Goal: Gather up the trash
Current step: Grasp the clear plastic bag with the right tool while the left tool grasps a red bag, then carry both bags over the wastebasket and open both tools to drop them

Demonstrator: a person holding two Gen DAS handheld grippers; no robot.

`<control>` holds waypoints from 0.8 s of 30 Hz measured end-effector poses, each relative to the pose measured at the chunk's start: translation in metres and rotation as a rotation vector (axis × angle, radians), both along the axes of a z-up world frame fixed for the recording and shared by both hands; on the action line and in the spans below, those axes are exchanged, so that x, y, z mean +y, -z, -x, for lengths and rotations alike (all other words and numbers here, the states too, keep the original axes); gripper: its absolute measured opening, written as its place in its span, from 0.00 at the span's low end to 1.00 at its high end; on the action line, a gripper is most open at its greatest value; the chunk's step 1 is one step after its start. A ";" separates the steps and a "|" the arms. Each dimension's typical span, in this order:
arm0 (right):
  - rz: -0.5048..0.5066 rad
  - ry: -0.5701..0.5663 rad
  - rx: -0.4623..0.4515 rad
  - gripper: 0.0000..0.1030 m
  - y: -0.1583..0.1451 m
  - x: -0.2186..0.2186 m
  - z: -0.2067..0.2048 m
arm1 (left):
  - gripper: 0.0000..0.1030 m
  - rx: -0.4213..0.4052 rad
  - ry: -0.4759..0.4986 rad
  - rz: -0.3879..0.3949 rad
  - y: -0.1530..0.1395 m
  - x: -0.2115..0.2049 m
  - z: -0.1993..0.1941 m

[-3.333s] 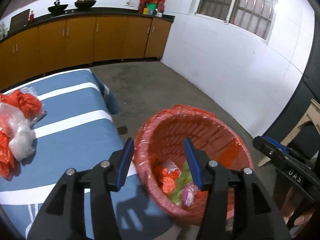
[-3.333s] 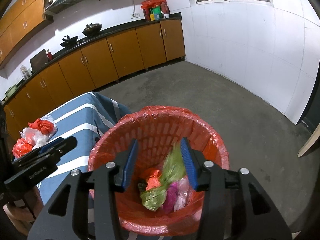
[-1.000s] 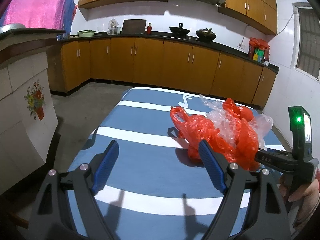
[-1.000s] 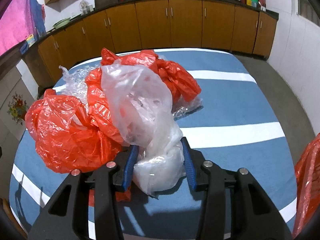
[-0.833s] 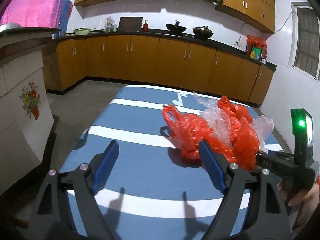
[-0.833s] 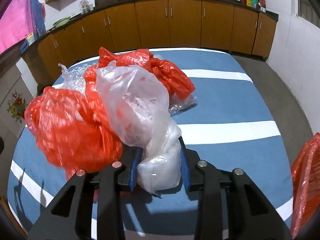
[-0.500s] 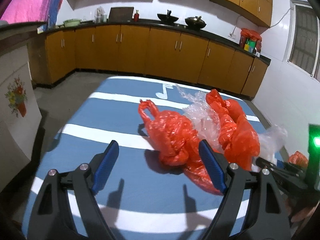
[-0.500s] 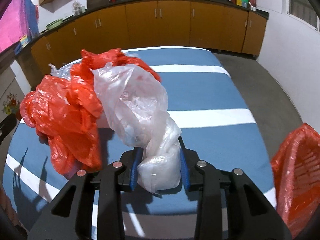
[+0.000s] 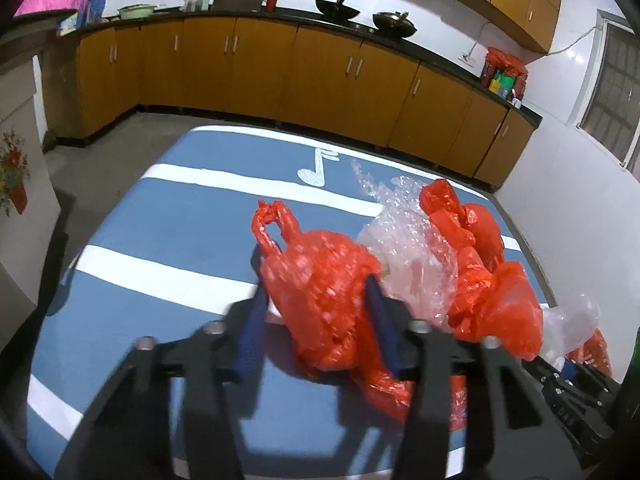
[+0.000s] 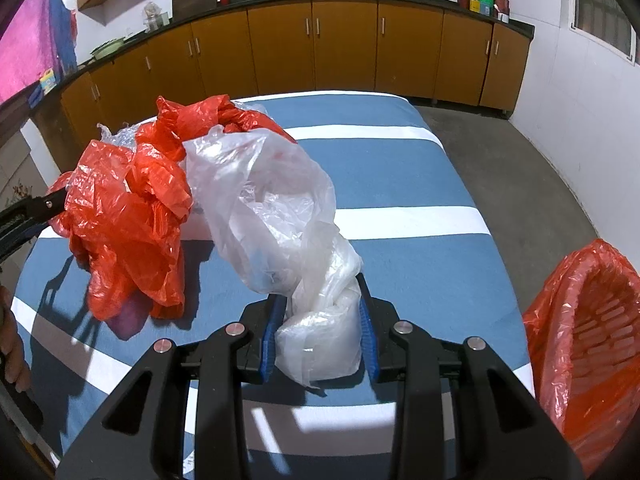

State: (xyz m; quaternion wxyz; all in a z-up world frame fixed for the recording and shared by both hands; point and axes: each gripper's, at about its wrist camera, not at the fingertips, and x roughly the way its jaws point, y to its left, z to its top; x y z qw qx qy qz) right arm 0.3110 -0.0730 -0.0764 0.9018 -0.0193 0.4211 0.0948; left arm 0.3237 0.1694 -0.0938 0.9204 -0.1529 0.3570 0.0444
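My left gripper [image 9: 318,286] is shut on a crumpled red plastic bag [image 9: 320,280] on the blue striped table [image 9: 180,232]. More trash lies to its right: a clear crinkled wrap [image 9: 404,252] and another red bag [image 9: 480,264]. My right gripper [image 10: 320,320] is shut on a clear white plastic bag [image 10: 276,216] and holds it above the table [image 10: 400,184]. The red bag also shows in the right wrist view [image 10: 124,216], lifted at the left. The red-lined trash basket [image 10: 588,328] stands at the table's right edge.
Brown kitchen cabinets [image 9: 320,76] with a black counter run along the far wall. Grey floor [image 10: 532,160] lies right of the table. A low white wall with a flower picture [image 9: 16,184] stands at the left.
My left gripper has moved forward and shut on the red bag. My right gripper has lifted the clear bag and swung right, so the basket has come into view.
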 end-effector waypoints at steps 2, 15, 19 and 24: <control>0.002 -0.002 -0.002 0.33 0.000 0.000 0.001 | 0.24 -0.007 0.013 0.002 0.000 -0.001 0.001; 0.005 -0.009 -0.041 0.33 -0.021 -0.004 0.020 | 0.04 -0.066 0.022 -0.044 -0.020 0.003 0.044; 0.005 -0.013 -0.062 0.33 -0.031 -0.007 0.028 | 0.04 -0.092 0.018 -0.042 -0.032 0.004 0.059; 0.003 -0.010 -0.089 0.33 -0.045 -0.011 0.037 | 0.04 -0.134 0.031 -0.043 -0.054 -0.004 0.077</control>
